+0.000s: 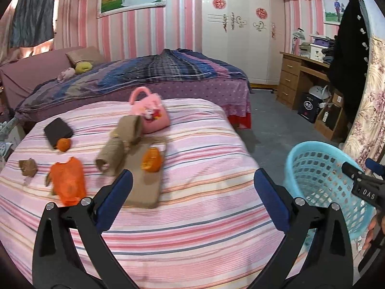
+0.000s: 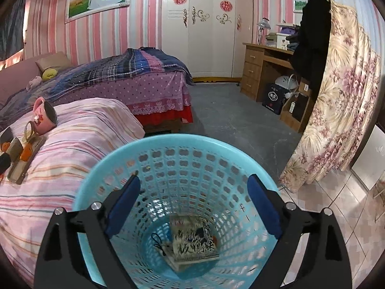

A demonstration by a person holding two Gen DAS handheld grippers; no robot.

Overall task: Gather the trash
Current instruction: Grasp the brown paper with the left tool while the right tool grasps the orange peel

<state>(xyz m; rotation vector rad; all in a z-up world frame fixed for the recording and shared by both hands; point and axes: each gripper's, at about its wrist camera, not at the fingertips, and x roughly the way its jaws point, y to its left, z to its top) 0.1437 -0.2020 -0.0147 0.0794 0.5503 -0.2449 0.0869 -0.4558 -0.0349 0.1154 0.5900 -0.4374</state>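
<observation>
1. Blue-padded, the left tool [image 1: 192, 187] gapes wide and empty above the striped bed [image 1: 192, 228].
2. The right tool [image 2: 193, 198], also wide and empty, hangs over the turquoise basket [image 2: 96, 180], where a printed packet [image 2: 192, 238] lies.
3. Beyond the left tool lie a cardboard sheet [image 1: 144, 187], an orange bag [image 1: 68, 180] and cardboard tubes [image 1: 120, 142].

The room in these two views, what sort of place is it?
Most likely a home bedroom: a made bed with a plaid blanket, a tall white wardrobe, and a wooden desk against pink striped walls.
</observation>
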